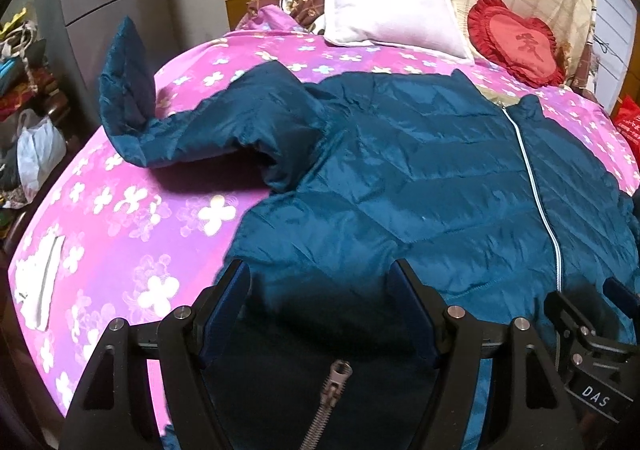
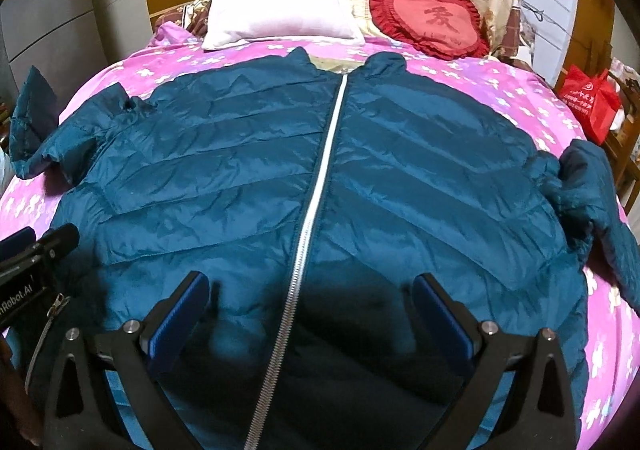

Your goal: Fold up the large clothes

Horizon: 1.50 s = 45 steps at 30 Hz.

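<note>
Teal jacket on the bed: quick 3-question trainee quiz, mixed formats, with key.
1. True or false: the teal jacket lies front side up, its zipper closed along the part in view.
2. Multiple choice: what sits at the head of the bed beside the white pillow? A) a red heart-shaped cushion B) a laptop C) a folded towel
3. Short answer: how do the left gripper and right gripper stand, and what does either hold?

Key: 1 true; 2 A, the heart cushion; 3 both open above the jacket's hem, holding nothing.
</note>
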Tool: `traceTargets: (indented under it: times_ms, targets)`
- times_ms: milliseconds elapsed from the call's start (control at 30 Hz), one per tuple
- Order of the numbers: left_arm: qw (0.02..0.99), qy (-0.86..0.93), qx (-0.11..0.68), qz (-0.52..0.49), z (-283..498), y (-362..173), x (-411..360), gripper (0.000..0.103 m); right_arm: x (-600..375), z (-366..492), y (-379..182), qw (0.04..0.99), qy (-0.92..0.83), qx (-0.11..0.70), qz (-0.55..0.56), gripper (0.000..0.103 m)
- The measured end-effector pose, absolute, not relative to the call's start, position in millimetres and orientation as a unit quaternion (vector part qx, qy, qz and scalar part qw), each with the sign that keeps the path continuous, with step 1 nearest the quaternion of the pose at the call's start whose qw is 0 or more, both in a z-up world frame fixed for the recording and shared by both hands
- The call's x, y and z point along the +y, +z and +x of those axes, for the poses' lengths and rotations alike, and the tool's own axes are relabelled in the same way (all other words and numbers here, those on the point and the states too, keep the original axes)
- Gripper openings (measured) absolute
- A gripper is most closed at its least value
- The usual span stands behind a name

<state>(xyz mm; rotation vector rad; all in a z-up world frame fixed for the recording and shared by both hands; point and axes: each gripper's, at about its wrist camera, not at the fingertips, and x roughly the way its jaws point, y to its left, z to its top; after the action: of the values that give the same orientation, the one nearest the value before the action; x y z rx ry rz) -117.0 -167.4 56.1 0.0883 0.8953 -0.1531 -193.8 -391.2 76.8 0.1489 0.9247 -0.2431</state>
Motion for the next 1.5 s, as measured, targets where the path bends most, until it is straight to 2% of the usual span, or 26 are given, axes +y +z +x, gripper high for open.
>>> traceTargets:
  times_ms: [233, 533, 800, 1067, 1100, 1167, 1200, 1367, 1500]
  targets:
    - [0.902, -0.061, 0.426, 0.043, -101.0, 67.0, -147.6, 0.05, -386.7, -193.2, 77.4, 0.886, -0.105, 0.445, 0.074, 0.103]
    - [0.934, 0.004, 0.357, -0.008, -60.8, 112.9, -69.2, 0.05, -387.0, -196.9, 78.0, 0.886, -0.086, 0.446, 0.091, 0.103]
    - [0.934, 0.083, 0.343, -0.055, 24.4, 131.8, 4.0, 0.05, -384.7, -197.0, 76.5, 0.885, -0.078, 0.448, 0.097, 0.103]
    - [0.913, 0.153, 0.375, -0.048, 111.2, 113.1, 38.6, 0.05, -381.9, -193.1, 70.3, 0.883, -0.075, 0.458, 0.077, 0.103]
    - [0.908, 0.153, 0.387, -0.048, 122.9, 105.9, 41.0, 0.048, -381.9, -192.3, 68.7, 0.882, -0.076, 0.458, 0.076, 0.103]
    - [0.901, 0.148, 0.405, -0.045, 137.4, 93.6, 42.3, 0.022, -381.3, -191.1, 65.0, 0.882, -0.081, 0.458, 0.074, 0.103]
    - [0.897, 0.143, 0.416, -0.044, 143.5, 85.7, 43.5, 0.0, -380.6, -189.8, 62.9, 0.882, -0.082, 0.459, 0.071, 0.103]
    - [0.916, 0.141, 0.371, -0.059, 125.4, 92.4, 41.5, 0.0, -377.2, -186.6, 59.8, 0.882, -0.083, 0.461, 0.057, 0.103]
    - [0.937, 0.051, 0.343, -0.049, 88.4, 118.5, 13.4, 0.0, -379.6, -187.1, 59.3, 0.882, -0.081, 0.46, 0.065, 0.103]
